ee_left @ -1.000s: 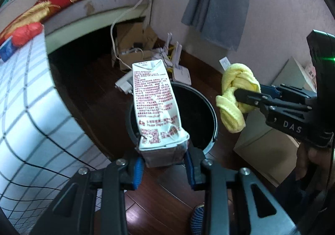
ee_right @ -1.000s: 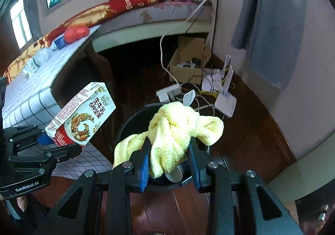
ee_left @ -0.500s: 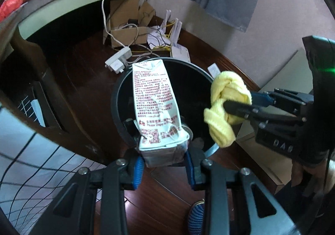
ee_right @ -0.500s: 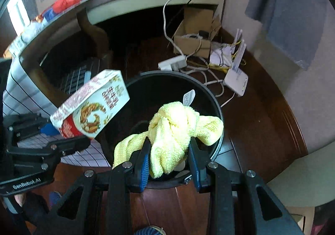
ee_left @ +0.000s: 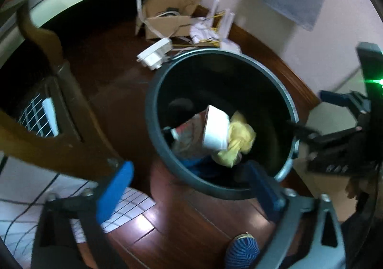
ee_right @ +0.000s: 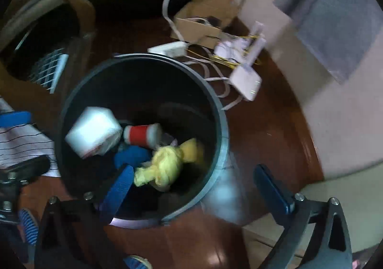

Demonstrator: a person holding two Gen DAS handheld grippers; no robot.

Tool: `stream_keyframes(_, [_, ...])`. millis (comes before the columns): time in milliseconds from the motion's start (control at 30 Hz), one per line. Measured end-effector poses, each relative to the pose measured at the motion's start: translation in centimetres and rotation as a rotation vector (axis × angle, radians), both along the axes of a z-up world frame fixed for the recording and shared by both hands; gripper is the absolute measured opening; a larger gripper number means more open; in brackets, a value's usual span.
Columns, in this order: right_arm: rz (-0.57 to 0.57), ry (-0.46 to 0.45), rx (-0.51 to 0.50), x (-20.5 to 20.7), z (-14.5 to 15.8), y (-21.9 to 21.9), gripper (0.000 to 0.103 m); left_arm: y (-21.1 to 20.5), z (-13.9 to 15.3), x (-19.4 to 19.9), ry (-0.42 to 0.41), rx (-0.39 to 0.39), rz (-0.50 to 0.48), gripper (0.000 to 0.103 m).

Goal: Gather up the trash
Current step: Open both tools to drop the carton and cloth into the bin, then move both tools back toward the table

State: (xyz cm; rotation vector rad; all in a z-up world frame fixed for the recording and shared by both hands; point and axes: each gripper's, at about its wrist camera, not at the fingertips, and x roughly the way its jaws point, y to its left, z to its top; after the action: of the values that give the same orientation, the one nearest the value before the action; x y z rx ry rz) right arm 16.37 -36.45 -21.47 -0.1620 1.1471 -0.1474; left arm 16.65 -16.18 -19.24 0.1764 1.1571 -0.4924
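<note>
With both jaws apart over the bin (ee_left: 284, 92), carton (ee_left: 215, 130) and cloth (ee_right: 165, 163) lie inside. Drop step looks done; next, fetch more trash.

One black trash bin (ee_right: 222, 149), centre of frame. Inside it: one milk carton (ee_right: 92, 131), one yellow cloth (ee_right: 165, 165), one red-and-white cup (ee_right: 141, 135), one blue item (ee_right: 130, 156). On the floor, upper frame: one cardboard box (ee_right: 203, 25), one white power strip (ee_right: 167, 48), one white router (ee_right: 247, 80). Two claws, left (ee_left: 189, 187) and right (ee_right: 194, 194), both spread wide.
</note>
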Motion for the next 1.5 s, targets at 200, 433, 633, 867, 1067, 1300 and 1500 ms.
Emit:
stream_keyframes(200, [-0.038, 0.051, -0.023, -0.3, -1.0, -1.2, 0.103, 0.1, -0.7, -0.1, -0.011, 0.022, 0.033, 0.103])
stream_keyframes(433, [-0.040, 0.032, -0.032, -0.8, -0.1, -0.8, 0.103, 0.0, 0.1, -0.7, -0.025, 0.022, 0.022, 0.103])
stream_keyframes(633, [-0.042, 0.024, -0.031, -1.1, 0.5, -0.7, 0.103, 0.2, 0.8, -1.2, -0.036, 0.023, 0.019, 0.103])
stream_keyframes(867, [-0.046, 0.004, -0.023, -2.0, 1.5, -0.6, 0.103, 0.4, 1.9, -2.0, -0.053, 0.025, 0.019, 0.103])
stream_keyframes(1067, [-0.060, -0.011, -0.011, -3.2, 2.3, -0.5, 0.103, 1.0, 3.0, -2.9, -0.072, 0.029, 0.023, 0.103])
stream_keyframes(1300, [-0.038, -0.039, -0.012, -4.3, 4.1, 0.6, 0.103, 2.1, 4.5, -4.3, -0.105, 0.028, 0.044, 0.103])
stream_keyframes(1500, [-0.021, -0.095, -0.017, -5.8, 6.5, 1.7, 0.103, 3.3, 6.3, -5.9, -0.144, 0.006, 0.069, 0.103])
